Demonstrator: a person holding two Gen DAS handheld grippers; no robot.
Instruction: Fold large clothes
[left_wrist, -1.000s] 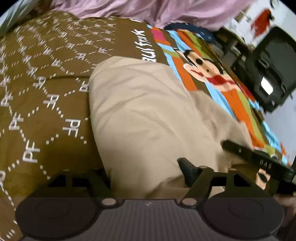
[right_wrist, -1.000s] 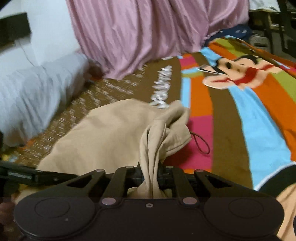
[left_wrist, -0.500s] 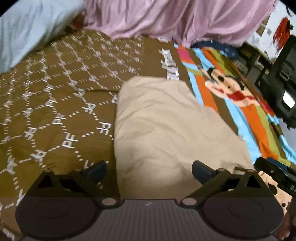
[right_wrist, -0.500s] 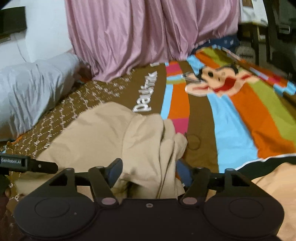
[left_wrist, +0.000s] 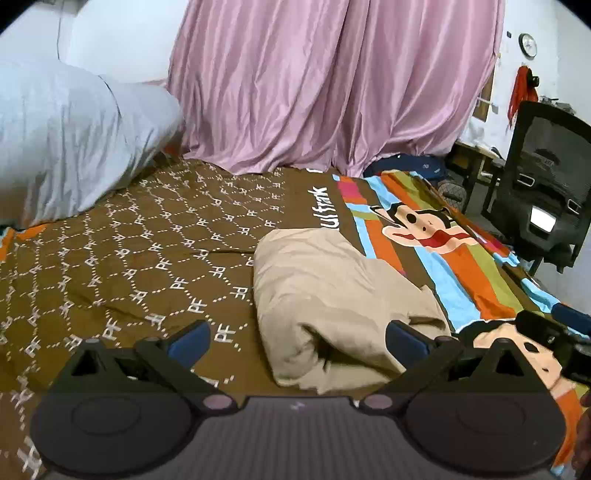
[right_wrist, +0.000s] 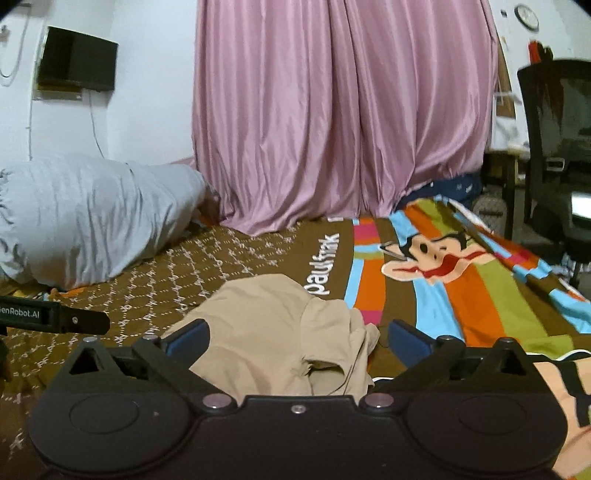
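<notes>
A beige garment lies folded into a thick bundle on the bed, its rolled edge facing my left gripper. That gripper stands open above the near end of the bundle, its blue pads clear of the cloth. In the right wrist view the same beige garment shows a loose, rumpled flap and a thin drawstring. My right gripper has its jaws opening wide; the cloth lies below and between them, pinched by neither pad. Each gripper shows at the other view's edge: the right gripper and the left gripper.
The bed carries a brown patterned spread with a striped cartoon-monkey panel on the right. A grey pillow lies at the back left, with pink curtains behind. A black office chair stands right of the bed; a wall screen hangs left.
The right gripper let go of the beige fabric and opened wide. The left gripper opened further. Both pulled back and rose, so the bundle now sits smaller and more of the room shows.
</notes>
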